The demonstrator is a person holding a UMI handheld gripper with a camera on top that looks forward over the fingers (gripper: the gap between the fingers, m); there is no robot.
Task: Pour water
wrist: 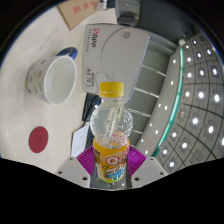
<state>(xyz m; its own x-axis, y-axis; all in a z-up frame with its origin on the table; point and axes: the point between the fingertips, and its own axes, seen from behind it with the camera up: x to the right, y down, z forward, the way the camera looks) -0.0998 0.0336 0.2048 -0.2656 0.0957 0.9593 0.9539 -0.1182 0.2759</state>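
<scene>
A clear plastic bottle [110, 135] with a yellow cap and a yellow label stands upright between my fingers. My gripper [110, 158] is shut on it, both magenta pads [84, 152] pressing its labelled lower part. A white mug [53, 73] sits on the pale table [30, 120] beyond the bottle and to the left, its mouth facing me and apart from the bottle. The bottle's base is hidden behind the fingers.
A white appliance [120, 55] with a label stands just beyond the bottle. A white slatted rack [155, 85] lies to its right. A dark red round disc [39, 138] lies on the table left of the fingers. A dark perforated panel [195, 110] curves at the right.
</scene>
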